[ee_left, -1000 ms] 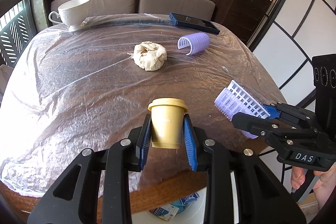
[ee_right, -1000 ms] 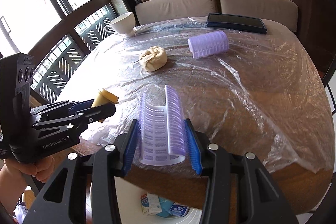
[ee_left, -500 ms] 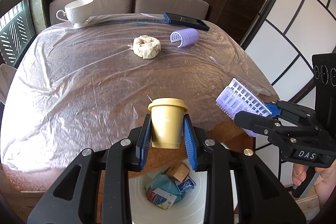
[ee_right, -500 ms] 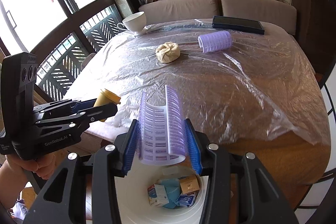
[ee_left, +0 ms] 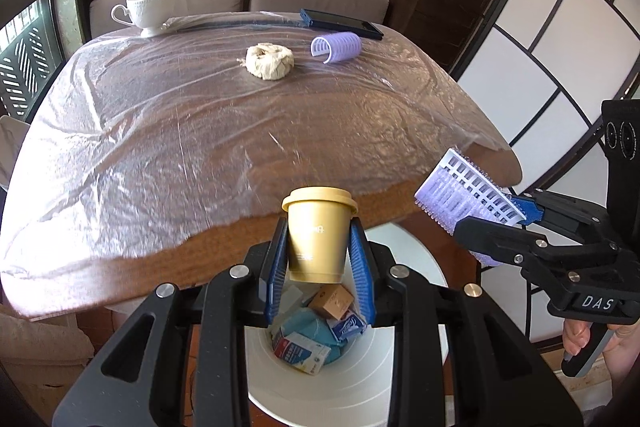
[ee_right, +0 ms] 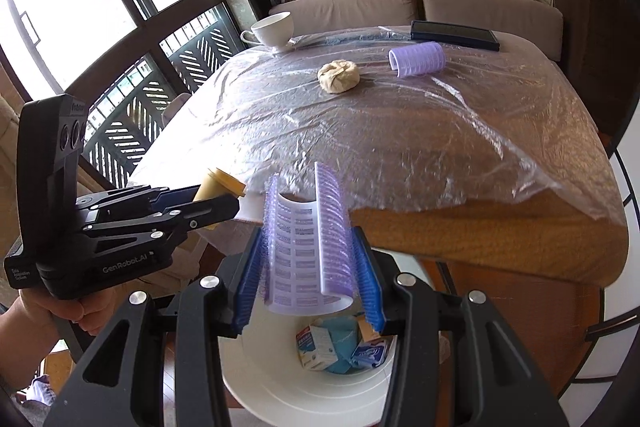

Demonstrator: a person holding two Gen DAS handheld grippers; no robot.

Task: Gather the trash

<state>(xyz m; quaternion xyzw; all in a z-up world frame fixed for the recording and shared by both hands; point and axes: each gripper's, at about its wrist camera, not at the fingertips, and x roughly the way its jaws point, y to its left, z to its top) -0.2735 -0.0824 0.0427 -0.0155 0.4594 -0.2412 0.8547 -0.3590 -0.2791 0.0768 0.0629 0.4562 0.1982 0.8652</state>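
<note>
Yellow-tan paper, lid on: the cup [ee_left: 318,239] stands upright between the blue pads [ee_left: 276,275] of the left claw [ee_left: 318,269], which is closed against its sides. Directly below the claw is the white trash bin [ee_left: 352,387], with small cartons and wrappers [ee_left: 316,327] lying in its bottom. Ahead of the claw runs the wooden desk [ee_left: 400,203] under a sheet of clear plastic film [ee_left: 160,131]. Far ahead on it lie a crumpled paper ball [ee_left: 270,61] and, just right of that, a purple hair roller [ee_left: 337,47]; behind them sit a dark flat case [ee_left: 340,23] and, far left, a white teacup [ee_left: 148,11]. To the right the right claw [ee_left: 492,227] grips a split purple roller [ee_left: 466,195] off the desk edge.

From the right wrist, the right claw [ee_right: 308,275] is shut on the split purple roller [ee_right: 306,239], its open white inside facing the camera. The bin [ee_right: 280,383] sits straight beneath, the same cartons [ee_right: 340,347] in it. To the left the left claw [ee_right: 212,203] holds the cup [ee_right: 218,191], only partly seen behind its fingers. Ahead, on the filmed desk [ee_right: 520,227], are the paper ball [ee_right: 338,75], the whole roller [ee_right: 417,59], the case [ee_right: 454,35] and the teacup [ee_right: 272,29].
</note>
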